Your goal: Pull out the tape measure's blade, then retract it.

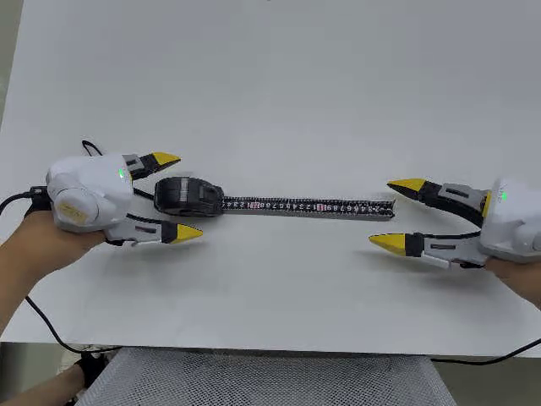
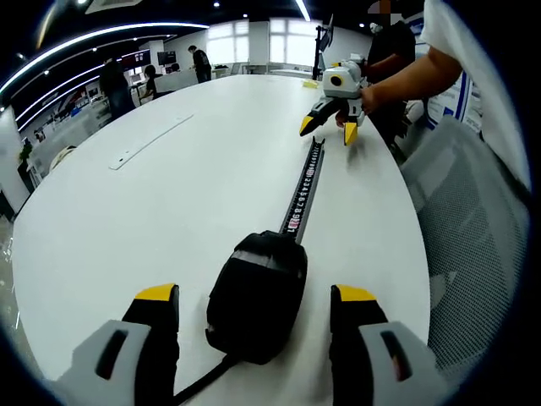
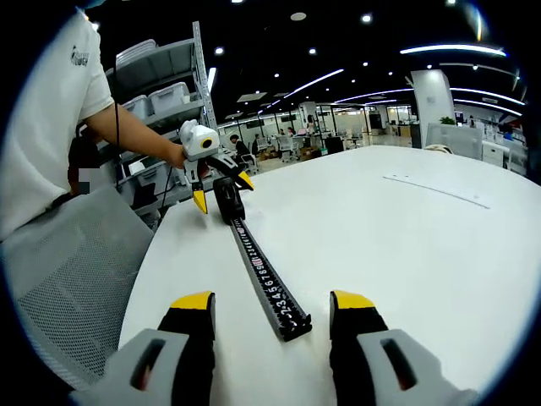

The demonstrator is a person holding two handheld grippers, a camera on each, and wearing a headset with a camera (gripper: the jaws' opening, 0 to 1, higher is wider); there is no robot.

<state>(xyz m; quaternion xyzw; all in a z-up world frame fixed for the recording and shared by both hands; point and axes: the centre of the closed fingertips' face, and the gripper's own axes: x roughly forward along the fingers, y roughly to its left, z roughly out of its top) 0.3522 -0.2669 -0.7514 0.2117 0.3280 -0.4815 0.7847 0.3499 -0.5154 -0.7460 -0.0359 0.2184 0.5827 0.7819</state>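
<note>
Black tape measure [image 1: 188,196]; blade [image 1: 308,205] extended, showing white numerals.

A white tabletop [image 1: 279,76] is pictured, with a grey mesh chair [image 1: 262,376] seen at its near edge. A thin pale strip [image 2: 150,140] is laid flat toward the tabletop's far edge. Storage bins [image 3: 173,95] are kept on metal shelving [image 3: 200,63] beyond one end, under lit ceiling lights [image 3: 439,49].

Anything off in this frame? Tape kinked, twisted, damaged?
Nothing stands out. The blade lies flat and straight on the table, drawn out of the tape measure case, with no visible kink or twist. The left gripper is open around the case and the right gripper is open at the blade's tip; neither grips anything.
</note>
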